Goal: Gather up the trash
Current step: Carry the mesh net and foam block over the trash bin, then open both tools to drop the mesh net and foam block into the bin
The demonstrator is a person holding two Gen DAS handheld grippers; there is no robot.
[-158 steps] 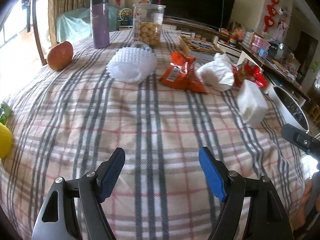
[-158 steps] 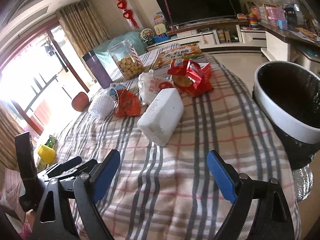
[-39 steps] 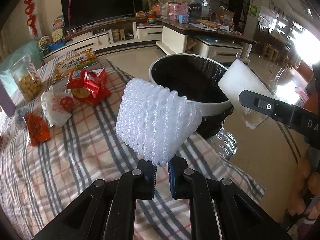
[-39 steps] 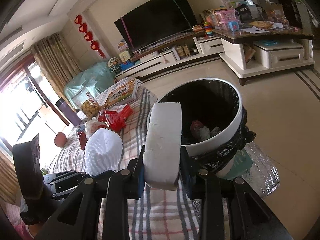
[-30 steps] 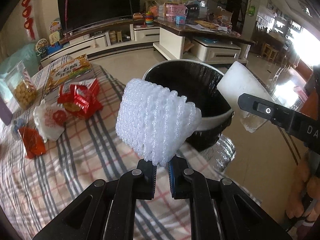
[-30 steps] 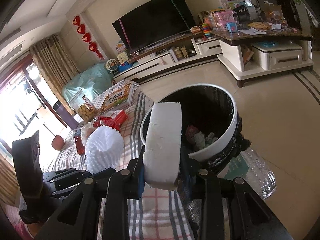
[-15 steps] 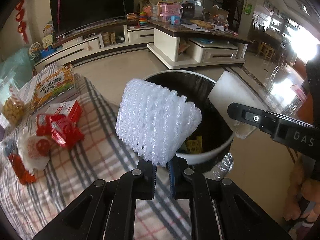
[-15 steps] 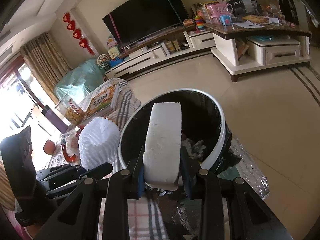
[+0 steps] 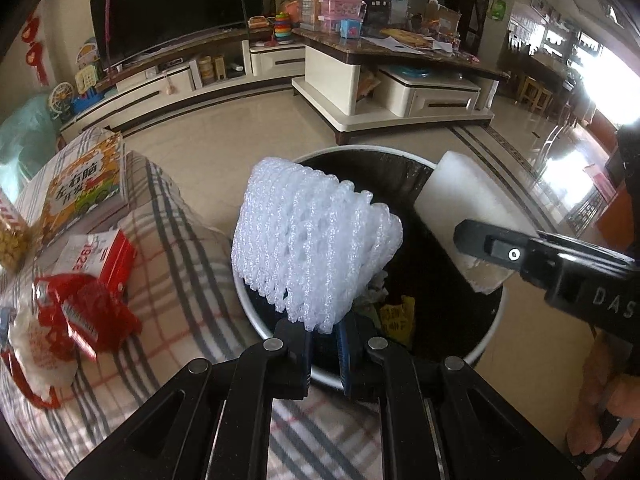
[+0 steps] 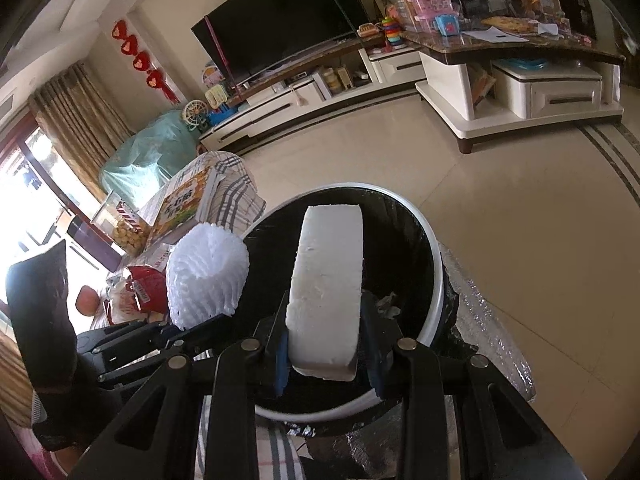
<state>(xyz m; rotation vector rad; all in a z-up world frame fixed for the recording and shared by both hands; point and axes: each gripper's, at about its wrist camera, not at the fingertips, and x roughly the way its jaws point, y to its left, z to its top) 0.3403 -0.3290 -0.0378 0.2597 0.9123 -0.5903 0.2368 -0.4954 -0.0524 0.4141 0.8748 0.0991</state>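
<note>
My left gripper (image 9: 325,342) is shut on a white foam fruit net (image 9: 312,240) and holds it above the near rim of a round white trash bin (image 9: 490,336) lined with a black bag. My right gripper (image 10: 326,354) is shut on a white foam block (image 10: 328,284) and holds it upright over the bin's opening (image 10: 400,232). The block (image 9: 466,204) and the right gripper show at the right of the left wrist view. The net (image 10: 206,276) shows at the left of the right wrist view. Trash lies at the bin's bottom.
The plaid-covered table (image 9: 172,216) to the left carries red snack wrappers (image 9: 86,316), a white bag (image 9: 30,344), a red box (image 9: 106,258) and a picture book (image 9: 84,184). Tiled floor, a TV stand (image 10: 304,92) and a coffee table (image 10: 516,68) lie beyond the bin.
Both grippers have moved from over the table edge to above the bin, carrying the net and the block. The bin now fills the middle of both views.
</note>
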